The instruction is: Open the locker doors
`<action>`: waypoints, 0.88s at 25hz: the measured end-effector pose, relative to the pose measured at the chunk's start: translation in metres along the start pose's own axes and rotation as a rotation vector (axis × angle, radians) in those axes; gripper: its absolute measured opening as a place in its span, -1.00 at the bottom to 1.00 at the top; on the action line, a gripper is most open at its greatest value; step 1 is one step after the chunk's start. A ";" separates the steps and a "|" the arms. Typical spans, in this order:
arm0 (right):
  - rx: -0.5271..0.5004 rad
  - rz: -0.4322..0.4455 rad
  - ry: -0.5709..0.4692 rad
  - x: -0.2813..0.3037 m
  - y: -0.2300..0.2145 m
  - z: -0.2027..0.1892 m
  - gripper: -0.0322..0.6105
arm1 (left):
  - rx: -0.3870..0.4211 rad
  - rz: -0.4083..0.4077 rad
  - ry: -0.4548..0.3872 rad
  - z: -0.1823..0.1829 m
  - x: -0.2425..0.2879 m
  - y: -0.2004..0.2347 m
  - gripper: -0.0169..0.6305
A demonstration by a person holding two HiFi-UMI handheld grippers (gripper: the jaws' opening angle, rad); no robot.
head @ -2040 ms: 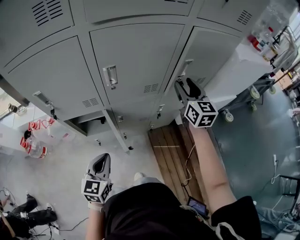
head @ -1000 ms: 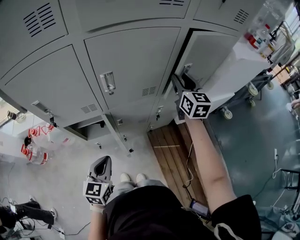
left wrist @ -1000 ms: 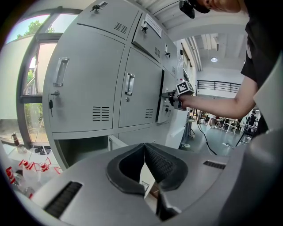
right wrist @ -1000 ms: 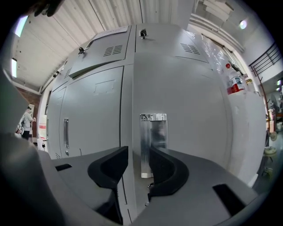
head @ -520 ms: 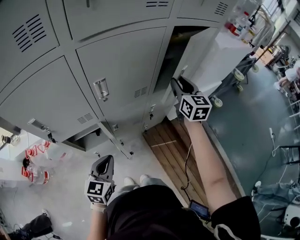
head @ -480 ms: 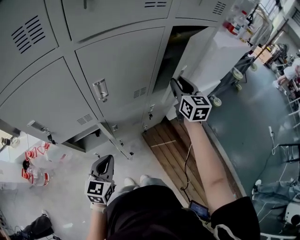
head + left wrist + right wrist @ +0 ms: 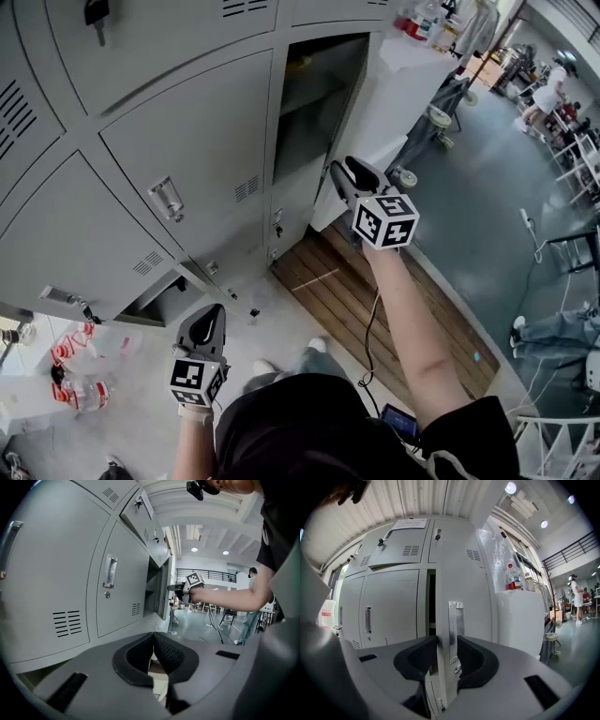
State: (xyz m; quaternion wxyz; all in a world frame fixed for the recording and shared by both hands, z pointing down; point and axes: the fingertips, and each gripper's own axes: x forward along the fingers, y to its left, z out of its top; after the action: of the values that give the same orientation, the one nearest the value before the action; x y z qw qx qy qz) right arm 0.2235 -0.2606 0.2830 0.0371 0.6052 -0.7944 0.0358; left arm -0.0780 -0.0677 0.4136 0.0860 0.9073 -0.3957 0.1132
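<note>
A bank of grey lockers (image 7: 141,112) fills the head view. The right locker door (image 7: 380,108) stands swung out, and its dark compartment (image 7: 314,103) shows behind it. My right gripper (image 7: 342,176) is shut on that door's free edge; in the right gripper view the edge and the metal handle plate (image 7: 455,630) sit between the pads of my right gripper (image 7: 446,645). The middle door (image 7: 187,159) with its handle (image 7: 167,199) is closed. Low by my hip, my left gripper (image 7: 206,317) is shut and empty, and its jaws meet in its own view (image 7: 153,641).
A wooden pallet (image 7: 347,291) lies on the floor below the open locker. A white cabinet with bottles (image 7: 513,581) on top stands right of the lockers, with a wheeled cart (image 7: 436,112) beyond. Plastic bottles (image 7: 75,394) sit on the floor at left. A person (image 7: 546,89) stands far right.
The right locker door has swung from nearly closed to wide open, with my right gripper on its edge drawing it outward. The left gripper has stayed low and still.
</note>
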 end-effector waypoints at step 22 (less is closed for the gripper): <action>0.053 -0.010 -0.026 -0.083 -0.129 -0.007 -0.58 | 0.018 -0.068 0.034 0.030 0.106 -0.088 -0.89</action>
State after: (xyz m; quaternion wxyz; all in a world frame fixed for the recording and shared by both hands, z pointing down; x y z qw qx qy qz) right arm 0.3696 -0.2138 0.2834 0.0110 0.6103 -0.7906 0.0490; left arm 0.0613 -0.0902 0.4080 0.0884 0.9189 -0.3620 0.1292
